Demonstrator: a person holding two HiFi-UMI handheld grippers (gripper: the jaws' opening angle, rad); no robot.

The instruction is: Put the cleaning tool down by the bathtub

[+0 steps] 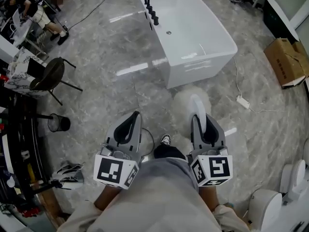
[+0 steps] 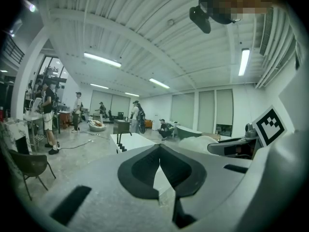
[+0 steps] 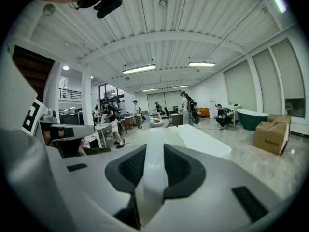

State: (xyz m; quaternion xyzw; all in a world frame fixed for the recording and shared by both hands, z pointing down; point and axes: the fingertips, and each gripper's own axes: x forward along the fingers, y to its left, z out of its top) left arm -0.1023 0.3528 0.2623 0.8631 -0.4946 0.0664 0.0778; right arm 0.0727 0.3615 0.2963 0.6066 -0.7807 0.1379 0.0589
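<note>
The right gripper (image 1: 202, 119) had its jaws closed on the white handle of the cleaning tool (image 1: 189, 102). The tool's fluffy head hung out in front, over the floor (image 1: 106, 42), close to the near end of the white bathtub (image 1: 193, 74). It was not down yet. The left gripper (image 1: 135, 116) had its jaws closed too, with nothing in them.

I think a few things could have gone wrong. The handle looked smooth and only two pads held it, so it might have slipped or swung if the gripper tipped. The fluffy head was near the tub wall and could have bumped it. If the jaws let go from up high, the tool could fall and roll away from the tub. A white plug box (image 1: 243, 101) with a cord lay on the floor just right of the tub, and a foot could catch on it.
</note>
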